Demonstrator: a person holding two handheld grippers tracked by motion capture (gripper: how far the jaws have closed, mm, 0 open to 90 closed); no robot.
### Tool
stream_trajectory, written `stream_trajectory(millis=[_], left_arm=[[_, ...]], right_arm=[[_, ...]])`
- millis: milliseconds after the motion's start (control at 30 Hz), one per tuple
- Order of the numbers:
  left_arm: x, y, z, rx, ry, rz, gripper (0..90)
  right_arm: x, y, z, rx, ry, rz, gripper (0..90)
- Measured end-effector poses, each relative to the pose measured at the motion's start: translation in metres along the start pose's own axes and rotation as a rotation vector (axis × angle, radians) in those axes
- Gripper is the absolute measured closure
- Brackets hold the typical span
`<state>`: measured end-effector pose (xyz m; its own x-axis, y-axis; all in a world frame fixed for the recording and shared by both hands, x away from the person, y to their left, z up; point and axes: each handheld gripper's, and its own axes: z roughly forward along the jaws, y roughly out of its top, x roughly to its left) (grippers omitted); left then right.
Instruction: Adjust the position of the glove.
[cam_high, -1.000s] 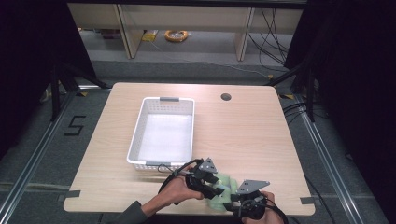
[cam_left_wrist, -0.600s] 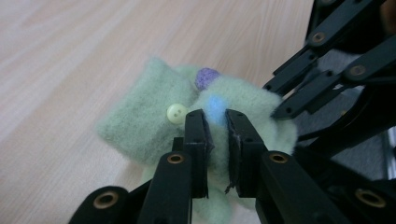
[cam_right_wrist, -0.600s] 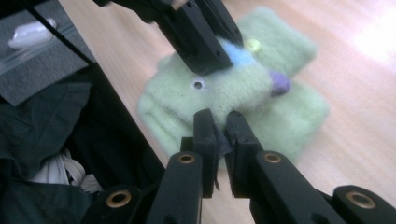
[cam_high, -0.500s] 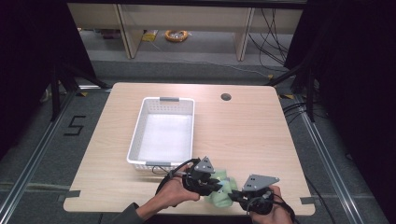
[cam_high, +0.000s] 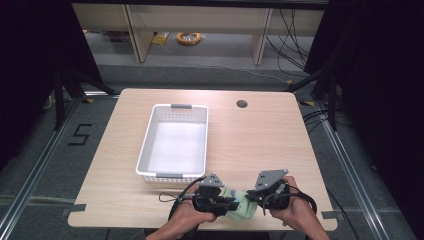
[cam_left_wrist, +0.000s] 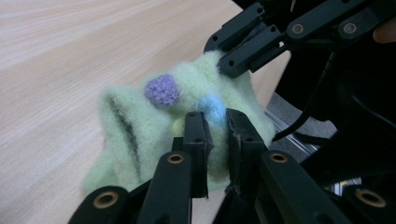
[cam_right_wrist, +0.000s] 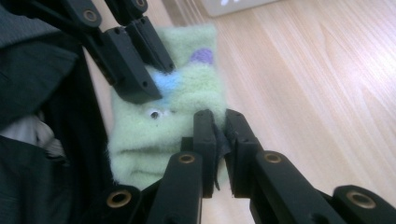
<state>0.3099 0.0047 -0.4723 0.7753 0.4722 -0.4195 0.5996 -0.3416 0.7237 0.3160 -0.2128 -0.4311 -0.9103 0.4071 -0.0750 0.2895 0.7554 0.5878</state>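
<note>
Fuzzy green sock (cam_high: 243, 206): light, limp, grippy fleece.
Both your left gripper (cam_left_wrist: 216, 135) and right gripper (cam_right_wrist: 219, 128) are clamped on it just in front of the white basket (cam_high: 174, 176) (pinch edges; middle sags).

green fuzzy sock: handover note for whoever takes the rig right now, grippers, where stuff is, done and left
Left gripper: shut on the green sock.
Right gripper: shut on the sock's other end.
Sock: held between both at the table's near edge, right of the white basket's near corner.
Done: sock gripped at both ends.
Left: probably moving it into the basket, which has nothing in it.
</note>
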Motion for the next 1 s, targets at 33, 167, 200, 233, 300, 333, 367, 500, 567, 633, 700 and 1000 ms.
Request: stream_trajectory(millis=[33, 167, 200, 233, 300, 333, 367, 500, 567, 633, 700, 1000], left_arm=[[0.002, -0.001, 0.002, -0.002, 0.002, -0.01, 78.7], [0.007, -0.006, 0.007, 0.001, 0.024, -0.047, 76.6], [0.008, -0.007, 0.008, 0.006, 0.028, -0.055, 76.6], [0.011, -0.011, 0.011, 0.019, 0.03, -0.056, 74.5], [0.012, -0.013, 0.011, 0.023, 0.03, -0.077, 70.6], [0.012, -0.013, 0.011, 0.023, 0.03, -0.077, 68.4], [0.013, -0.012, 0.009, 0.016, 0.031, -0.094, 65.7], [0.012, -0.009, 0.0, 0.0, 0.039, -0.092, 56.7], [0.012, -0.006, -0.014, -0.032, 0.056, -0.065, 52.3], [0.014, -0.007, -0.022, -0.052, 0.082, -0.052, 50.7], [0.015, -0.007, -0.026, -0.06, 0.109, -0.037, 49.3], [0.031, -0.024, -0.031, -0.01, 0.168, -0.03, 44.2]], right_arm=[[-0.002, 0.001, 0.003, 0.013, 0.006, 0.002, 84.7], [-0.013, -0.002, 0.02, 0.024, 0.035, 0.001, 84.0], [-0.014, -0.003, 0.024, 0.025, 0.039, 0.009, 83.4], [-0.017, -0.007, 0.03, 0.016, 0.037, 0.008, 80.0], [-0.017, -0.011, 0.032, -0.005, 0.01, 0.049, 76.5], [-0.017, -0.011, 0.032, -0.005, 0.01, 0.049, 76.5], [-0.015, -0.014, 0.034, -0.04, -0.024, 0.065, 68.3], [-0.011, -0.018, 0.03, -0.053, -0.066, 0.101, 63.0], [-0.009, -0.023, 0.018, -0.086, -0.09, 0.19, 61.0], [-0.007, -0.027, 0.013, -0.115, -0.107, 0.22, 60.6], [-0.004, -0.032, 0.009, -0.123, -0.108, 0.251, 59.0], [0.006, -0.045, 0.014, -0.115, -0.062, 0.327, 57.5]])
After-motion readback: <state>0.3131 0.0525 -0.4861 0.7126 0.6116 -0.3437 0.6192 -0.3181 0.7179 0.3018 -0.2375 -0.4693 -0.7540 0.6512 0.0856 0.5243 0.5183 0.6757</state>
